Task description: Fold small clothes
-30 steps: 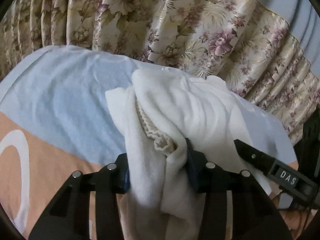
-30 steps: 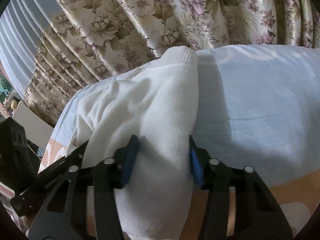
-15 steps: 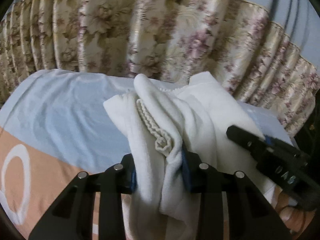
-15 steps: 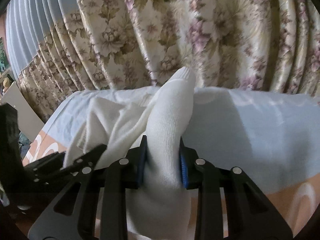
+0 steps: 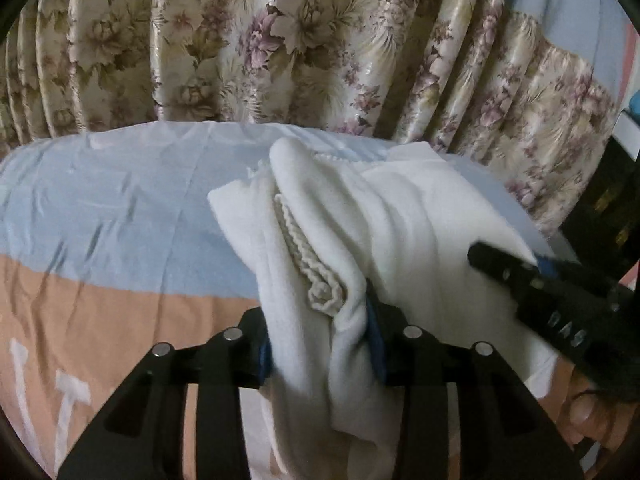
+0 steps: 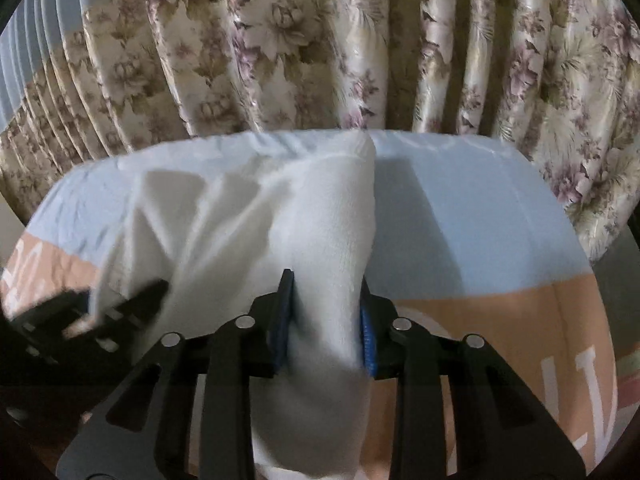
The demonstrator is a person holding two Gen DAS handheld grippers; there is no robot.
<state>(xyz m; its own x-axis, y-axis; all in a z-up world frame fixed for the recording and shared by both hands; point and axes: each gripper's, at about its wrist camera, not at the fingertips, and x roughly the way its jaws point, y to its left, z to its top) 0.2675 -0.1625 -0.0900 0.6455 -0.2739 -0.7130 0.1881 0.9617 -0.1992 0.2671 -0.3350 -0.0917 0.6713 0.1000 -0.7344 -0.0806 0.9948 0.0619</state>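
the lower end of the white garment [image 5: 344, 240] drops below the frame edge in both wrist views, so its full shape cannot be read; it is soft, fleecy, with a ribbed knit edge [image 5: 304, 256] curled at the middle of the bunch, and what kind of garment it is cannot be told. in the right wrist view the left side is blurred, and the dark shape there, the left gripper [image 6: 132, 308], is only a smear against the cloth. in the left wrist view a fingertip [image 5: 584, 412] shows at the lower right corner, mostly cut off.

the left gripper [image 5: 320, 344] is clamped narrow on a thick bunch of the garment, blue pads pressed into the cloth on both sides. the right gripper [image 6: 326, 320] pinches another fold of the same garment between its blue pads, the cloth rising in a ridge straight ahead of it. the right gripper [image 5: 552, 300] lies close beside the left, its tip against the cloth. the garment hangs between the two over a bedsheet [image 5: 104, 208], pale blue at the far side and orange nearer, with a floral curtain [image 5: 280, 40] behind.
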